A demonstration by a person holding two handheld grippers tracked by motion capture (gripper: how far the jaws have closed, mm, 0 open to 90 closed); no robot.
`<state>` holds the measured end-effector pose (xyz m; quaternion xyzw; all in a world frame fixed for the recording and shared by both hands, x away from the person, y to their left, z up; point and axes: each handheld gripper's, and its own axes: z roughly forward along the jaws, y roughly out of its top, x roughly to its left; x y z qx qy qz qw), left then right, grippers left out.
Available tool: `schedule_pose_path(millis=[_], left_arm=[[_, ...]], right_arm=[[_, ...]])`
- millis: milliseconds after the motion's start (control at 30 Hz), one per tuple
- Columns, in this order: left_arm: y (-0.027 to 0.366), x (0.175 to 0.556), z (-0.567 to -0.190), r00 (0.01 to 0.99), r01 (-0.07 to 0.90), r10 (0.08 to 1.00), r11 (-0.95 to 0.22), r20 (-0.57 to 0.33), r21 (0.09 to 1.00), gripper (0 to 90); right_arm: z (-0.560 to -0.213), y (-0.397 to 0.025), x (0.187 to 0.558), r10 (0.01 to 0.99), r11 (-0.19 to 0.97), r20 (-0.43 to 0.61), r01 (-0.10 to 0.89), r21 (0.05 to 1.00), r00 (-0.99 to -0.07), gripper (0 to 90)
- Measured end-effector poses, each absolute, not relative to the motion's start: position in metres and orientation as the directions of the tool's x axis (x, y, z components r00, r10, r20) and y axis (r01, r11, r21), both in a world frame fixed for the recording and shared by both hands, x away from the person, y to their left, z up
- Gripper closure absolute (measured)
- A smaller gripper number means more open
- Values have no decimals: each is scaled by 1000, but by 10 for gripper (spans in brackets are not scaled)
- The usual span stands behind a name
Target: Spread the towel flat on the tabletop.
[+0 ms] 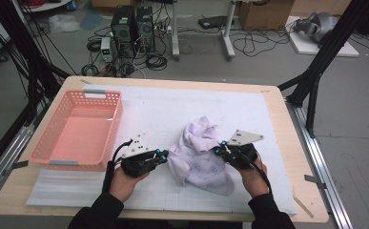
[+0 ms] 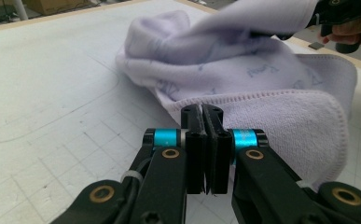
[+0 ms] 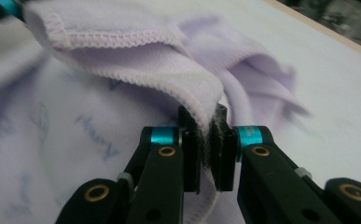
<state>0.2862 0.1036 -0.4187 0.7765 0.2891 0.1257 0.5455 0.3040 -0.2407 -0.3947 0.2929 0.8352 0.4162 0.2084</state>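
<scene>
A lavender towel with faint blue print lies crumpled on the white mat, between my two grippers. My left gripper is at the towel's left edge. In the left gripper view its jaws are shut, pinching the stitched hem of the towel. My right gripper is at the towel's right side. In the right gripper view it is shut on a fold of the towel, with fabric showing between the jaws. The hem runs between the two grippers, raised a little off the mat.
A pink plastic basket stands empty at the left of the white grid mat. The wooden table edge runs along the right. Computers and cables sit on the floor beyond the table.
</scene>
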Motion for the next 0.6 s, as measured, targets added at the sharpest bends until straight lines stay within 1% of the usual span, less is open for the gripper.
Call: schedule_pose_path(millis=[67,100,133,167,200,233,267,333,400,467,567,600], left_arm=[[104,286,-419,801,308,589,-247,-111,919,875],[104,286,-419,801,308,589,-247,-111,919,876],[104,285,-419,800,310,590,-250,-110,917,876],[105,285,-420,799,313,591,-248,-113,917,876],[106,285,-420,799,315,591,-251,-113,915,876],[106,285,-420,797,315,593,-252,-111,915,876],[107,285,-421,796,318,595,-252,-113,914,876],[110,286,-421,791,324,600,-248,-117,913,876],[115,287,-422,780,334,612,-239,-126,912,876],[116,288,-422,776,334,619,-241,-121,911,875],[121,289,-420,757,339,643,-241,-112,909,875],[124,289,-420,752,341,650,-237,-113,910,875]], right_arm=[[-397,-257,301,699,479,-111,347,806,-707,848],[-397,-257,301,699,479,-111,347,806,-707,848],[-397,-272,297,730,484,-133,370,793,-670,848],[-397,-279,295,746,481,-137,385,788,-652,848],[-397,-279,295,746,481,-137,385,788,-652,848],[-398,-287,294,760,470,-128,403,786,-637,848],[-399,-302,291,792,457,-135,431,779,-595,848],[-402,-318,288,825,426,-120,468,774,-553,848],[-405,-332,286,847,396,-105,486,780,-522,848],[-406,-337,284,856,382,-95,498,779,-508,847],[-412,-355,283,897,365,-120,561,743,-426,848],[-412,-355,283,897,365,-120,561,743,-426,848]])
